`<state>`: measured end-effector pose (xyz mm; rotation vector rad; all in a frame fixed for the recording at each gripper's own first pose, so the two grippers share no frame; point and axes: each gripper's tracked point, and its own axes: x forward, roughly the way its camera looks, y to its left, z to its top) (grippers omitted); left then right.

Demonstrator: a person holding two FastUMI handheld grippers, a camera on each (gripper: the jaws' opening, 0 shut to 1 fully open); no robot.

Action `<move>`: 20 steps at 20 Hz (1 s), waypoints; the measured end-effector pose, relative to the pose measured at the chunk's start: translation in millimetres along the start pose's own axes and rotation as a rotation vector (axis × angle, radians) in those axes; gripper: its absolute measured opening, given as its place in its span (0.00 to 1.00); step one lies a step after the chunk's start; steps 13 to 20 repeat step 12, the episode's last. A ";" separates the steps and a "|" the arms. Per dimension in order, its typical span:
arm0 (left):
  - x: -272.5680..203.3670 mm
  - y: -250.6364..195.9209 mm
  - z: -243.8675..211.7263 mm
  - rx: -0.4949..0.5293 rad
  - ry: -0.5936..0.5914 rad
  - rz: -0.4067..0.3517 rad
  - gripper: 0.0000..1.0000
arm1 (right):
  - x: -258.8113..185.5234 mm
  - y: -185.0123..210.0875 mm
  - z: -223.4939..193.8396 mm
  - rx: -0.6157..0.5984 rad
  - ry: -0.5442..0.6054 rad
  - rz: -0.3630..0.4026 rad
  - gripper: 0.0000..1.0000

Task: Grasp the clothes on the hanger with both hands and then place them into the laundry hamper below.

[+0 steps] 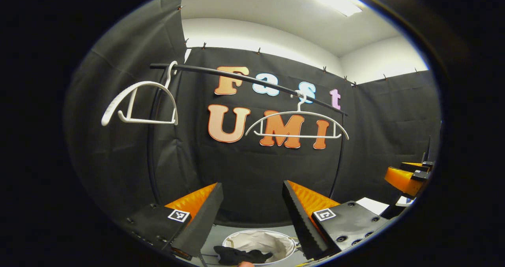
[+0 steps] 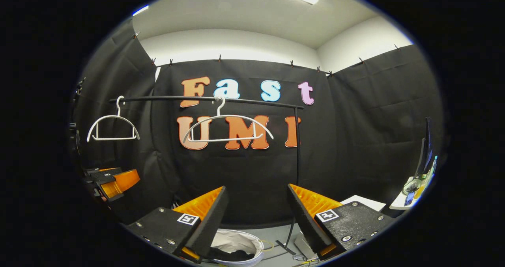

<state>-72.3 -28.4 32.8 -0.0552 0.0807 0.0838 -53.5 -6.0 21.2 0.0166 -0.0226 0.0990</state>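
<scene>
Both hangers are hanging bare on the rail [image 2: 205, 98]. Left hand-held gripper [image 1: 252, 219] and right hand-held gripper [image 2: 256, 219] are both sitting wide open, holding nothing, with the dark clothes [image 1: 238, 255] lying in the hamper [image 1: 276, 241] just below their fingers.
</scene>
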 end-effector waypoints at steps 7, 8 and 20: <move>10.3 -5.0 5.1 0.005 -0.014 -0.007 1.00 | 8.2 -2.3 1.6 0.001 -0.009 -0.003 0.92; 11.4 -5.0 5.7 0.008 -0.018 -0.007 1.00 | 10.4 -1.7 1.7 0.003 -0.012 -0.001 0.92; 17.9 -4.9 3.5 0.010 -0.013 -0.008 1.00 | 19.9 -4.5 -3.9 0.000 -0.012 0.001 0.92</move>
